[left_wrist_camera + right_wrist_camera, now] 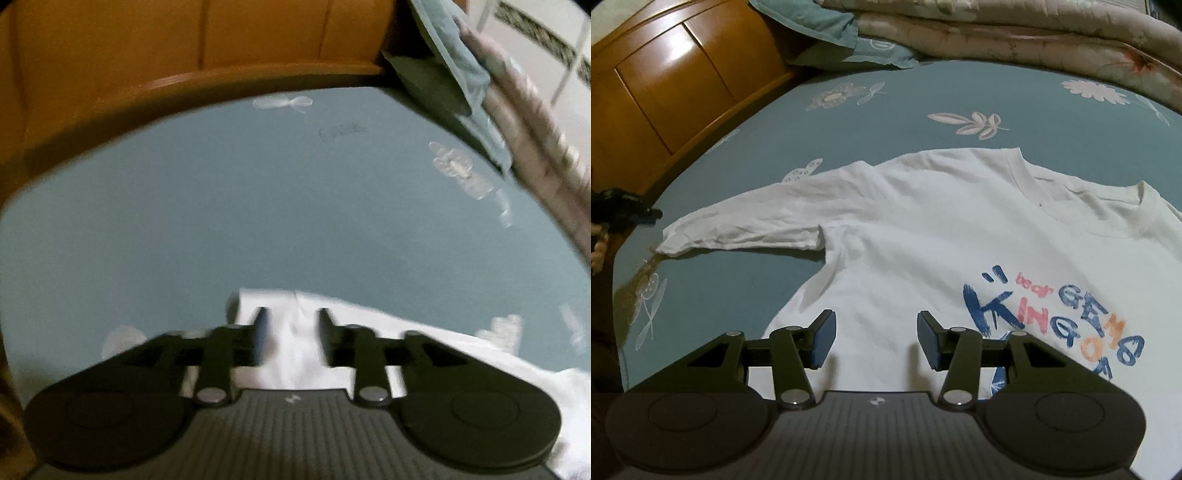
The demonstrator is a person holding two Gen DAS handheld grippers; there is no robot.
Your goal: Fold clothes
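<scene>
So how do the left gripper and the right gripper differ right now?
The left gripper sits over the white T-shirt's sleeve end; the right gripper is over its body, beside the print. The left view is blurred, the right sharp. Both are open, holding nothing.

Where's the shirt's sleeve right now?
In the right wrist view, the sleeve lies flat on the bedsheet, stretched left from the shirt toward the wooden bed frame.

Dim indoor light; my left view smears with motion blur, my right stays sharp, glare on the wooden headboard [676,77], edges bowed.
</scene>
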